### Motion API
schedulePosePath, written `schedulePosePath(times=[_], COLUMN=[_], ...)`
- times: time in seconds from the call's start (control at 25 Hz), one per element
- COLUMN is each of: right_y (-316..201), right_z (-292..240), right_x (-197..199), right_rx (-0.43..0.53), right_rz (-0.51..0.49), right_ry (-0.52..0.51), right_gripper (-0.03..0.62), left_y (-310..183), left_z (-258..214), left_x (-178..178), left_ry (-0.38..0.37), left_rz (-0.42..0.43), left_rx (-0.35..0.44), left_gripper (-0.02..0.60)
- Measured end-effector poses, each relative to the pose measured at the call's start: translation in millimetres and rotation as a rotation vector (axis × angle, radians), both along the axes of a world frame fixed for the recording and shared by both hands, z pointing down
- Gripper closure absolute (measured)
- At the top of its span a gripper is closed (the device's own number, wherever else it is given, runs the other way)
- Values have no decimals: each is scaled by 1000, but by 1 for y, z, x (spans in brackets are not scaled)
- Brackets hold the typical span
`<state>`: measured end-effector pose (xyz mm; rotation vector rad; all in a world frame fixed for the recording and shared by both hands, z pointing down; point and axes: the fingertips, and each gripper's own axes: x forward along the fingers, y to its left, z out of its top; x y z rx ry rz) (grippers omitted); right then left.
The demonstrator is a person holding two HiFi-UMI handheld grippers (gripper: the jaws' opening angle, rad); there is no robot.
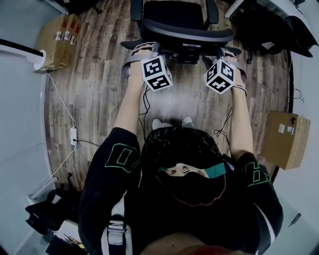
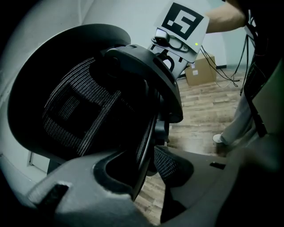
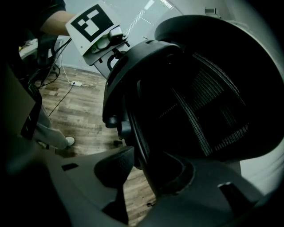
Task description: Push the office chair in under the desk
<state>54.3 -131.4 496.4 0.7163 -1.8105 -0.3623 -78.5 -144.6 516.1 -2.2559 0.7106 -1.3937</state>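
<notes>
Office chair [image 1: 174, 20] stands on the wooden floor [image 1: 94, 94] directly ahead of the person, its back toward them, not yet under anything. A pale edge [image 1: 298, 19] at the upper right of the head view may be the worktop, though that cannot be settled from here.

Both tongs sit on the top rim of the backrest [image 1: 187, 36]. The left tongs [image 2: 151, 164] straddle the rim near its left end, and the right tongs [image 3: 142, 164] do the same near its right end. In each gripper view the jaws look closed onto the rim, with its mesh edge caught between them.

The hold is high on the chair, so a hard shove could tip or recline the backrest rather than roll the base. Uneven force from the two hands would likely swivel the seat and send it in crooked. The armrests [image 1: 212, 12] might then strike the worktop edge. A pinch on a thin, curved rim may also slip.
</notes>
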Motion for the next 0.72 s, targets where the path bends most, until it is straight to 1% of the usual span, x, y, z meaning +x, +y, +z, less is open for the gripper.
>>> schedulePosePath(times=[0.32,0.4,0.44,0.56,0.6,0.72], right_y=[-7,-9,-11,-18,-22,-34], right_z=[0,-1,0,9,11,12], right_x=[-12,-13,-13,-10,-11,-15], right_rx=[-16,-7,12,116,133,99], right_rz=[24,22,17,-14,-12,30], right_ry=[2,12,36,186,211,195], right_gripper=[445,445,444,444,444,444], left_y=[-10,-13,-14,-21,-24,-38], left_z=[-2,-2,-2,0,1,2], left_x=[-11,-12,-13,-13,-14,-18], left_ry=[21,24,24,18,18,16], left_rz=[22,28,34,59,62,60], left_rx=[3,7,15,40,40,35], left_gripper=[419,419,419,419,419,419])
